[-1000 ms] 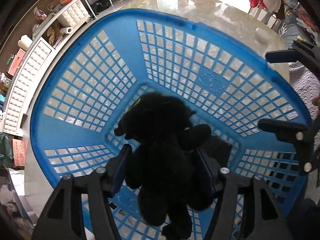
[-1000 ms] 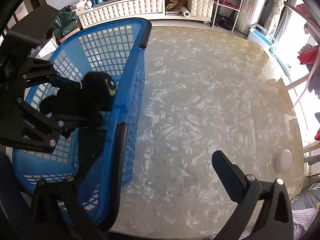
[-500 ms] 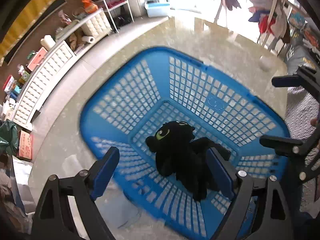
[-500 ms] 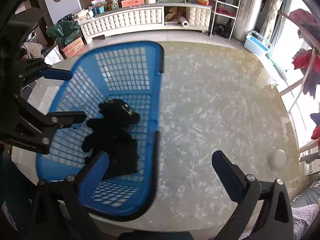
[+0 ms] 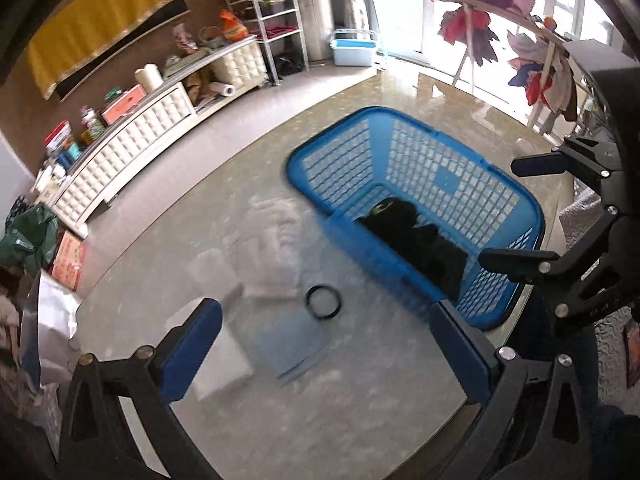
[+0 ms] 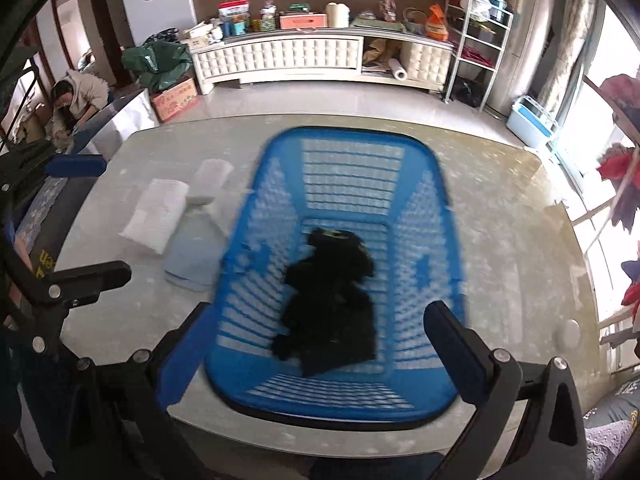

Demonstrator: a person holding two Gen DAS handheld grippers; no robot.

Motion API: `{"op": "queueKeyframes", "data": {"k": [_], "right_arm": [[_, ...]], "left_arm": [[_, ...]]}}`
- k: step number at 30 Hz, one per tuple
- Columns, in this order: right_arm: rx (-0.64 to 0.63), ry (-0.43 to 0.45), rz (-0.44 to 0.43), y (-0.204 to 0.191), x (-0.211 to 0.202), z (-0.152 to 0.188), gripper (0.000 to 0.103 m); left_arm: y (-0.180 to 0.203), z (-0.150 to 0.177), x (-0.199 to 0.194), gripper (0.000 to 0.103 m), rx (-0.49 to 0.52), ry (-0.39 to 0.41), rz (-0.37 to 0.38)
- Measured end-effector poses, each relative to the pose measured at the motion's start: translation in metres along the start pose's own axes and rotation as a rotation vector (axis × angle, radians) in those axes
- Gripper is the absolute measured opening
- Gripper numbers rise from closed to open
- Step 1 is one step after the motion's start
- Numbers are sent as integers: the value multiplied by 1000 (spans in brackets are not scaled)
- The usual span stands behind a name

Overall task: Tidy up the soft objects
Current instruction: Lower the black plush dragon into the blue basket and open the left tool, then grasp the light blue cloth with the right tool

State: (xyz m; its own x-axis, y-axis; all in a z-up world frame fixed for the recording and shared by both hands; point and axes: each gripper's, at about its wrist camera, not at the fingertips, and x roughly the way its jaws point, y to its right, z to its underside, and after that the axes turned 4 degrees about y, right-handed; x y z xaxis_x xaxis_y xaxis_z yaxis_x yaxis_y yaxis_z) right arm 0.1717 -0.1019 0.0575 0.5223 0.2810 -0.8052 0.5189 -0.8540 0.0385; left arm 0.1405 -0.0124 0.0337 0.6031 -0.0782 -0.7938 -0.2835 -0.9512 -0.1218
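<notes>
On the marble-look surface the black plush dragon toy lies inside the blue plastic lattice basket — left gripper opening wide and empty, right gripper wide, empty — risk: white folded towels overlooked, or basket rim clipped.

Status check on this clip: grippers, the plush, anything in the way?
Left gripper jaws opening, empty; right gripper open, empty. Black plush lying in blue basket. White folded cloths on table beside basket; nothing in the way.
</notes>
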Motion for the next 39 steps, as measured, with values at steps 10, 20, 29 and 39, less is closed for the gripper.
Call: {"op": "queueKeyframes", "data": {"k": [10, 20, 29, 39], "right_arm": [[-61, -22, -78, -66, 31, -20, 103], [-150, -108, -131, -124, 94, -28, 103], [-159, -180, -126, -148, 158, -20, 103], [-167, -251, -105, -156, 219, -13, 79]], "left_arm": [[-77, 62, -11, 103, -161, -37, -42], [-137, 106, 20, 103, -260, -89, -56], [-165, 129, 65, 103, -308, -149, -53], [-181, 136, 95, 103, -320, -171, -38]]}}
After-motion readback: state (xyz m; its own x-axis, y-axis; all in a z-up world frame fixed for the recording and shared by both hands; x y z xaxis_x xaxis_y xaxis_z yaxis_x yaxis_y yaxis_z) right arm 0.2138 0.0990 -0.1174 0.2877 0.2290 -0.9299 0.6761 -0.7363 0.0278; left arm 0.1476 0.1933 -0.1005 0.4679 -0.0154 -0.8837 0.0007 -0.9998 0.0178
